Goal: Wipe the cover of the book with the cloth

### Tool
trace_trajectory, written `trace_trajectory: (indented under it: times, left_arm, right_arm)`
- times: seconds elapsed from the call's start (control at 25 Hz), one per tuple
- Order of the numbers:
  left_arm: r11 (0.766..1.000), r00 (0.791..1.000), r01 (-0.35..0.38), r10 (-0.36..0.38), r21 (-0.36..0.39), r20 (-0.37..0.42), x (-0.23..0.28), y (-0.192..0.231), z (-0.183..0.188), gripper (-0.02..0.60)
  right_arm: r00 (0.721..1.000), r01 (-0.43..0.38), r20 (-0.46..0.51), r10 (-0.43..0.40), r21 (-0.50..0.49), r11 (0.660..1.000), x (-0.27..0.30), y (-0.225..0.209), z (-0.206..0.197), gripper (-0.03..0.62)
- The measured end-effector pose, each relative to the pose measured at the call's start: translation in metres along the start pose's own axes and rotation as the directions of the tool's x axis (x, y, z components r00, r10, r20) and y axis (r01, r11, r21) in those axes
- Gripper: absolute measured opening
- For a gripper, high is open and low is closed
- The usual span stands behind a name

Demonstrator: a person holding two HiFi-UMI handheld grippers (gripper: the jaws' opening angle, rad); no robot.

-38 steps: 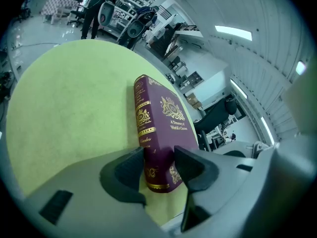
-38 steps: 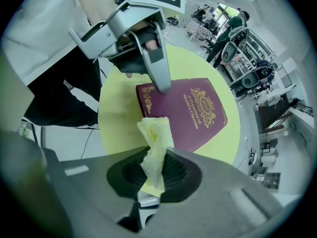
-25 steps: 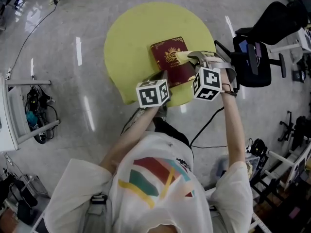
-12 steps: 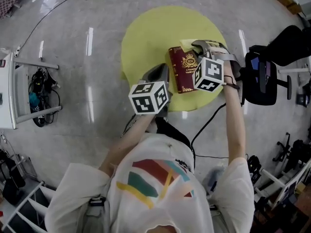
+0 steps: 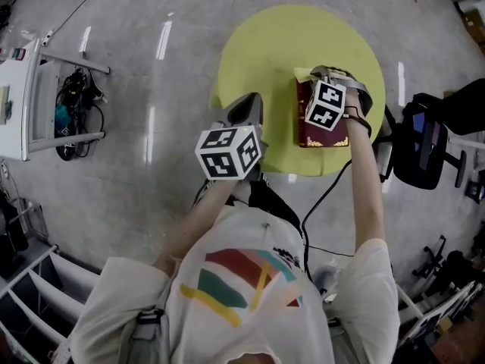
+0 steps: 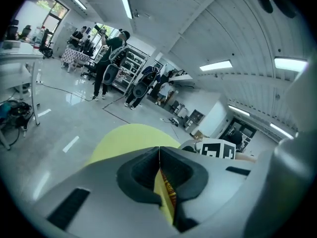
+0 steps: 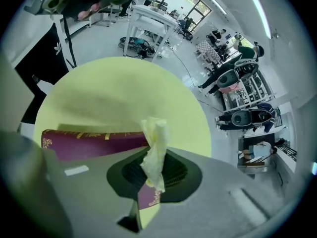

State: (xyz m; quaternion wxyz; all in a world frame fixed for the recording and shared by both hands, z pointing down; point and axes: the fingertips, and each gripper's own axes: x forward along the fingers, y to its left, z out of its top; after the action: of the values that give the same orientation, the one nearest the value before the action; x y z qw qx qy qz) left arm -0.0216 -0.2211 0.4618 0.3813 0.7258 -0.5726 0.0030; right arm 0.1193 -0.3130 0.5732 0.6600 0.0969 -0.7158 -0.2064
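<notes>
A dark red book (image 5: 322, 127) with gold print lies on the right part of the round yellow table (image 5: 265, 44). My right gripper (image 5: 314, 77) points steeply down over the book's far end, shut on a pale yellow cloth (image 7: 155, 143) that sticks up from its jaws. The cloth (image 5: 303, 73) lies at the book's far edge, and the book (image 7: 94, 142) sits just beyond the jaws. My left gripper (image 5: 248, 103) hovers at the table's near-left rim, left of the book and apart from it. It (image 6: 159, 155) is shut with nothing in it.
A black office chair (image 5: 436, 142) stands right of the table. A white frame table (image 5: 23, 105) with cables (image 5: 76, 101) under it stands at the left. A black cable (image 5: 326, 196) hangs below my right arm. People (image 6: 111, 58) stand far off across the hall.
My left gripper has drawn away from the book's near-left corner, to the left and upward. My right gripper has come down over the book's far end with the cloth.
</notes>
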Motion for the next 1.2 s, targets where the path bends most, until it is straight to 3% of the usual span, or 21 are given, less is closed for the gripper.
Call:
trace_trajectory:
  times: [0.2, 0.64, 1.2]
  left_arm:
    - [1.000, 1.000, -0.011, 0.011, -0.004, 0.009, -0.008, 0.011, 0.002, 0.015]
    - [1.000, 1.000, 0.012, -0.012, 0.007, 0.002, -0.014, 0.003, -0.001, 0.017]
    - [0.993, 0.994, 0.108, -0.108, 0.045, -0.008, -0.022, -0.009, 0.014, 0.016]
  right_arm:
    - [0.999, -0.037, -0.021, 0.037, -0.034, 0.999, 0.010, 0.016, 0.005, 0.028]
    - [0.998, -0.066, -0.017, 0.066, -0.003, 0.998, -0.002, 0.046, 0.004, 0.028]
    - [0.991, -0.114, -0.051, 0.120, 0.111, 0.987, -0.058, 0.161, -0.005, 0.028]
